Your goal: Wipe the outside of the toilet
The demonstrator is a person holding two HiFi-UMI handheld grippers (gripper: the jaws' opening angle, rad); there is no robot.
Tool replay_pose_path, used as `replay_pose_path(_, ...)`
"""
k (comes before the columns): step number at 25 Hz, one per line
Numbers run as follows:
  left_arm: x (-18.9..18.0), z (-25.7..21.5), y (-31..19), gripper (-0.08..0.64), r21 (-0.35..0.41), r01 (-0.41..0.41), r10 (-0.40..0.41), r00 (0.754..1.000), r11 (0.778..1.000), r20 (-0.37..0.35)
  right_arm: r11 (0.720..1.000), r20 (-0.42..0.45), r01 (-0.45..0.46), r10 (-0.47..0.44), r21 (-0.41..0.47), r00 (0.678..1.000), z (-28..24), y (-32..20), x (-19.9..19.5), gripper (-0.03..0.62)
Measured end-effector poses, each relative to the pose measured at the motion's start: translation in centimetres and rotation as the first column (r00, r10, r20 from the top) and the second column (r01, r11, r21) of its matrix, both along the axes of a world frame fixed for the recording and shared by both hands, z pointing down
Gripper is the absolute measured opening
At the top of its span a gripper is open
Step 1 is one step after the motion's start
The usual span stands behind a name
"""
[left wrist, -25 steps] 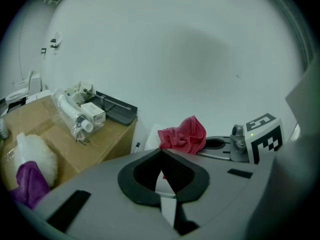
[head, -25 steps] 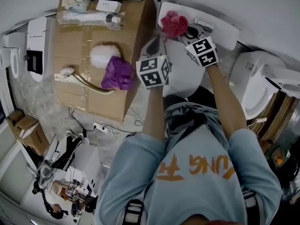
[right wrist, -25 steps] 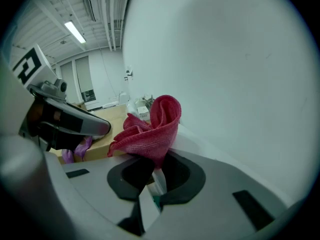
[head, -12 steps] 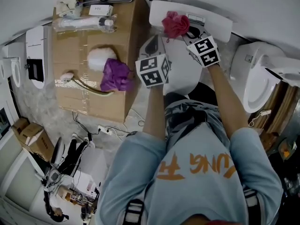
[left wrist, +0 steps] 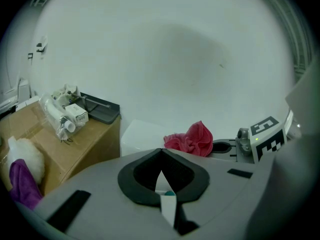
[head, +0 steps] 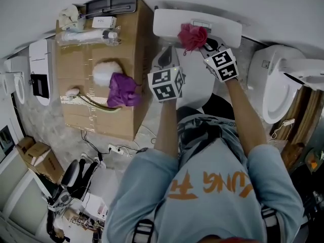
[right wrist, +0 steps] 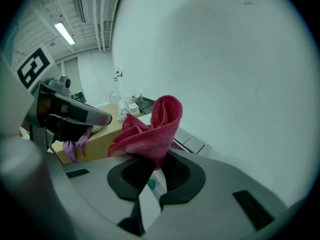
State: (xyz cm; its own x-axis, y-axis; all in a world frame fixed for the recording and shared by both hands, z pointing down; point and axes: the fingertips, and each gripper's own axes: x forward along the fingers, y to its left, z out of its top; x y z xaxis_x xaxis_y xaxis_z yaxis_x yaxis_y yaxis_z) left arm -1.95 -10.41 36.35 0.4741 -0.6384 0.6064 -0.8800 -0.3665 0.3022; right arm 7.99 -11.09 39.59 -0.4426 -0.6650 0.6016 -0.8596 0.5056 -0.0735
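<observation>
At the tank (head: 169, 23), right gripper (head: 204, 45) clamps the cloth (head: 192, 36), bunched ahead of its tips; left gripper (head: 167, 50), closed and empty, sits beside.

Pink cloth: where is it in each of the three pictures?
Head view: pink cloth at top centre, over the toilet tank.
Left gripper view: cloth right of centre, beyond the jaws.
Right gripper view: cloth at centre, pinched by the right hand-held gripper.
Shared landmark: the cardboard box.
</observation>
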Motion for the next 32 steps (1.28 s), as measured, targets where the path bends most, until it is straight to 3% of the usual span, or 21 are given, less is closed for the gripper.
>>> replay_pose_path(17, 4.8, 0.2, 0.9, 0.024, 0.001, -0.093, 0.093, 0.996, 0.996, 0.011, 0.988, 0.019, -0.153, 0.154, -0.006, 0.988, 0.3, 2.8, 7.1, 0.061)
replay_pose_path(32, 7.1, 0.3, 1.5, 0.023, -0.001, -0.133, 0.133, 0.991, 0.991, 0.007, 0.948, 0.036, -0.317, 0.317, -0.02, 0.948, 0.6, 5.7, 13.2, 0.061)
